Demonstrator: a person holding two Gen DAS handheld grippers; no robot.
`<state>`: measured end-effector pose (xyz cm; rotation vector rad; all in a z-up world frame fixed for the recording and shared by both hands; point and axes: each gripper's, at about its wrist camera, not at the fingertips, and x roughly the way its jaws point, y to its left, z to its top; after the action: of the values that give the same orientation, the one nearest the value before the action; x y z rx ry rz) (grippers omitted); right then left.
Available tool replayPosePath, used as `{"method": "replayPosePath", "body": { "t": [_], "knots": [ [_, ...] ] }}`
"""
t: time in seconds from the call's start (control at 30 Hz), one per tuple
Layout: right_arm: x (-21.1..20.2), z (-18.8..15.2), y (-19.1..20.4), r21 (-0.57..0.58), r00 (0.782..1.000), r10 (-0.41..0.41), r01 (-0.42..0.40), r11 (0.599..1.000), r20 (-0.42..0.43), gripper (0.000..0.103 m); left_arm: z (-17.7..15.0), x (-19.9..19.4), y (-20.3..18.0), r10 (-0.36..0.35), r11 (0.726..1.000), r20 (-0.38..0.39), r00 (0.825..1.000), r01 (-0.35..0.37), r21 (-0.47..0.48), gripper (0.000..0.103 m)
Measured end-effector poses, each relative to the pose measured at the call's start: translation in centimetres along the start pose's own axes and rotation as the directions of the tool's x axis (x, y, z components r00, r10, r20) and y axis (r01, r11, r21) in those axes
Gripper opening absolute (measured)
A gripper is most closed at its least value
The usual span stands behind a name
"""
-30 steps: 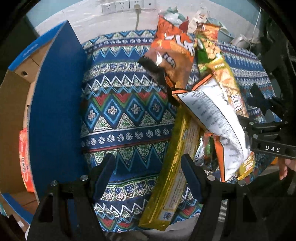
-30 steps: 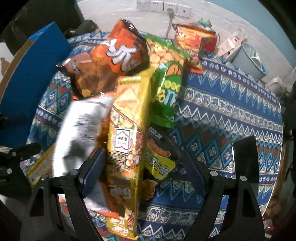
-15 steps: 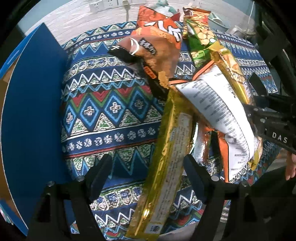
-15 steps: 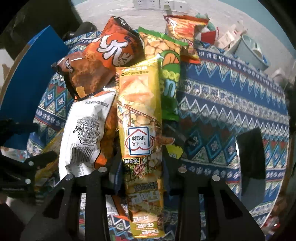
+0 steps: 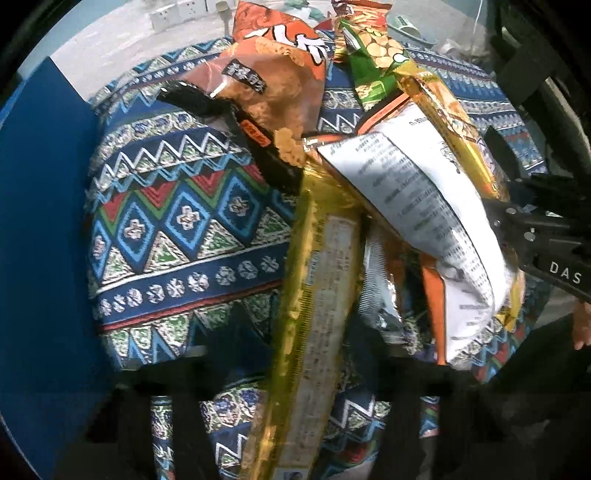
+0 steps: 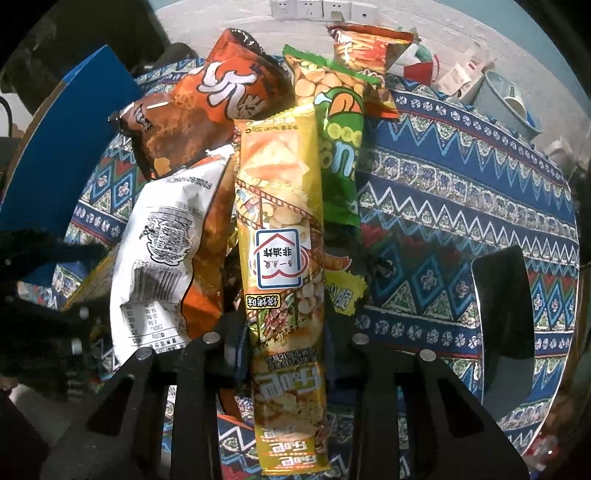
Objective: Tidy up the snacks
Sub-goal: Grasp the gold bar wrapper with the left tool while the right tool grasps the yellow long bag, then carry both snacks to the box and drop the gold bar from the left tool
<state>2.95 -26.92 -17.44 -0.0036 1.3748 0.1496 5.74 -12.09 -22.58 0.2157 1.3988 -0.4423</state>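
A pile of snack bags lies on the patterned cloth [image 5: 177, 229]. My right gripper [image 6: 284, 332] is shut on a long yellow cracker pack [image 6: 280, 229], which also shows in the left wrist view [image 5: 454, 125]. My left gripper [image 5: 291, 362] is open, its dark fingers [image 5: 402, 373] on either side of a second long gold pack [image 5: 314, 332]; contact is unclear. A white-backed bag [image 6: 162, 251] [image 5: 417, 206], an orange-brown bag [image 6: 207, 110] [image 5: 273, 74] and a green peanut bag [image 6: 332, 122] [image 5: 373, 55] lie around them.
A blue cardboard box wall [image 5: 44, 221] stands at the left, also in the right wrist view [image 6: 74, 140]. A red-orange snack bag [image 6: 365, 55] lies at the far side. A grey-blue bucket [image 6: 506, 99] sits beyond the table. Wall sockets [image 6: 321, 7] are behind.
My right gripper has closed from wide open onto the yellow cracker pack. My left gripper has moved forward and right over the gold pack, and the box has slid out of view to the left.
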Motion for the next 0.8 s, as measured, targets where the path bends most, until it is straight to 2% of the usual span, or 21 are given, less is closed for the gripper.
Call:
{"method": "replayPosePath", "body": {
  "t": [0.03, 0.07, 0.17, 0.37, 0.8],
  "knots": [
    [-0.2, -0.1, 0.1, 0.002, 1.0, 0.001, -0.001, 1.0, 0.004, 0.03, -0.1, 0.0, 0.1, -0.005, 1.0, -0.004, 1.0, 0.005, 0.0, 0.033],
    [-0.5, -0.1, 0.0, 0.006, 1.0, 0.004, -0.004, 1.0, 0.011, 0.03, -0.7, -0.3, 1.1, 0.002, 1.0, 0.004, 1.0, -0.002, 0.005, 0.032],
    [-1.2, 0.0, -0.5, 0.017, 0.999, 0.014, -0.015, 1.0, 0.035, 0.03, -1.0, -0.8, 1.0, 0.041, 0.999, 0.024, 0.999, -0.042, 0.021, 0.029],
    [-2.9, -0.1, -0.7, 0.03, 0.996, 0.026, -0.029, 0.999, 0.082, 0.03, -2.1, -3.6, 1.8, 0.048, 0.999, 0.071, 0.996, -0.047, -0.022, 0.029],
    [-5.3, 1.1, 0.5, 0.012, 0.99, 0.035, -0.037, 0.999, 0.139, 0.03, -3.0, -9.7, 2.3, 0.056, 0.998, 0.204, 0.977, -0.053, -0.019, 0.029]
  ]
}}
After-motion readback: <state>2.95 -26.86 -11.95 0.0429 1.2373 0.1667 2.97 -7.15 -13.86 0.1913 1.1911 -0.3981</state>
